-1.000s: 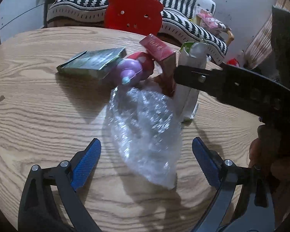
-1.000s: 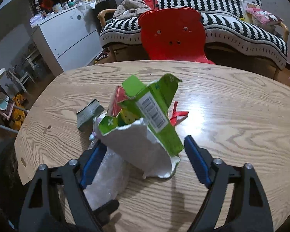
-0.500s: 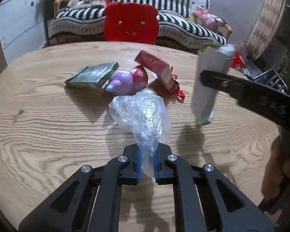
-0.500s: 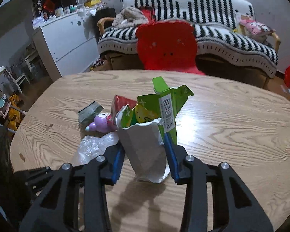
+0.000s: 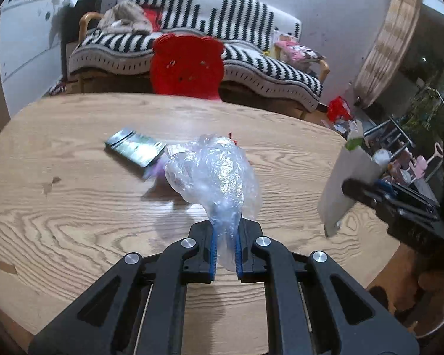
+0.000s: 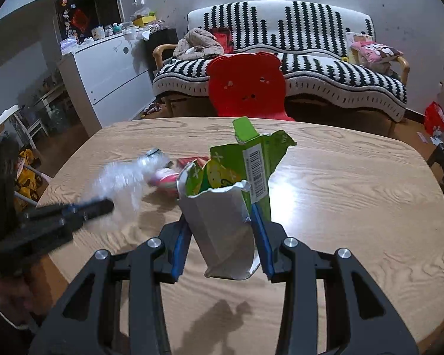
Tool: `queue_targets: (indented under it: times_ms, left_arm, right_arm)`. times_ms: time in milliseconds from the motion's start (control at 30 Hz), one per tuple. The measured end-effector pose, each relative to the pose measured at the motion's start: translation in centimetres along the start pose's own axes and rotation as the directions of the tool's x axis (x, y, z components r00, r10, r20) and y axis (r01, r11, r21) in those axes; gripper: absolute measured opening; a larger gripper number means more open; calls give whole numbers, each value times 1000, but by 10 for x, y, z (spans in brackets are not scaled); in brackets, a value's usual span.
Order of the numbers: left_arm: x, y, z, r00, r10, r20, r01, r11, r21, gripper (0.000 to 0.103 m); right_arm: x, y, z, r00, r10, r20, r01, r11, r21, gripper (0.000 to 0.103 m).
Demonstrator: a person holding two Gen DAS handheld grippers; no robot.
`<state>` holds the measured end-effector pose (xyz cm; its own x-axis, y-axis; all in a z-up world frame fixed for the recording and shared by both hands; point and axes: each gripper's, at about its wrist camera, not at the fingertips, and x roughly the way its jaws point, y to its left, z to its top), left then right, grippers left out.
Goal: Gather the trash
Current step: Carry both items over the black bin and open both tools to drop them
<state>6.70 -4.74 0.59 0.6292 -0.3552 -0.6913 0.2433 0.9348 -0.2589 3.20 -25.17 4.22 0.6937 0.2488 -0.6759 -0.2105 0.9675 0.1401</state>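
My left gripper [image 5: 224, 247] is shut on a crumpled clear plastic bag [image 5: 213, 171] and holds it above the wooden table [image 5: 74, 207]. The bag also shows blurred in the right wrist view [image 6: 124, 177]. My right gripper [image 6: 222, 236] is shut on a torn green carton [image 6: 236, 183] with a grey inside, lifted off the table; the carton shows at the right of the left wrist view [image 5: 344, 183]. A flat dark green box [image 5: 134, 146], a purple and pink toy [image 6: 162, 177] and a red box [image 6: 192, 159] lie on the table, partly hidden behind the bag.
A red bear-shaped chair [image 5: 188, 65] stands at the table's far edge, with a striped sofa [image 5: 222, 38] behind it. A white cabinet [image 6: 109, 74] is at the left. Clutter lies on the floor [image 5: 399, 153] past the table's right edge.
Both grippers have risen and pulled back with their loads. The plastic bag has left the table in my left gripper. The carton has moved right, away from the pile.
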Motion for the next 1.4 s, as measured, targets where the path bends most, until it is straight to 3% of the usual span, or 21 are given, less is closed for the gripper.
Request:
queue_targets:
  times_ms: [167,333,533,667,767,933,967,1033,1167,1400]
  left_arm:
    - [8,-40,-11,999,-23,-26,24,998,58,8]
    - [21,-104,-31,993,-97,-69,107,982,156,8]
    - [36,-217,-84,963,-215,-164,256,917,304,8]
    - [41,-303,-139,902,-322,-289,418,820,391,8]
    - [43,-356,-179,837,-384,-390,531,742,409,8]
    - [60,-413,-235,770,-400,-497,616,669,417,8]
    - [66,-424,-249,748,-402,-528,637,658,402,8]
    - [76,-441,-271,724,-393,-567,656,646,390,8]
    - [96,-459,-302,706,-347,-617,664,627,407,8]
    - [115,-472,-316,698,-326,-637,666,622,412,8]
  right_arm:
    - [-32,-33,-33,999,-46,-10,46,998,41,40]
    - [-65,-80,-73,990,-140,-33,143,986,84,40]
    - [-119,-156,-138,960,-271,-69,280,936,215,40]
    - [-171,-209,-198,921,-375,-105,387,851,354,40]
    - [-205,-244,-249,888,-432,-156,453,772,445,40]
    - [-229,-296,-342,827,-457,-327,561,635,531,40]
    - [-231,-302,-354,822,-452,-346,569,620,541,40]
    - [-235,-316,-375,812,-442,-381,583,586,562,40]
    - [-248,-338,-400,811,-417,-409,583,525,620,40]
    - [-240,-341,-397,811,-398,-428,584,511,630,41]
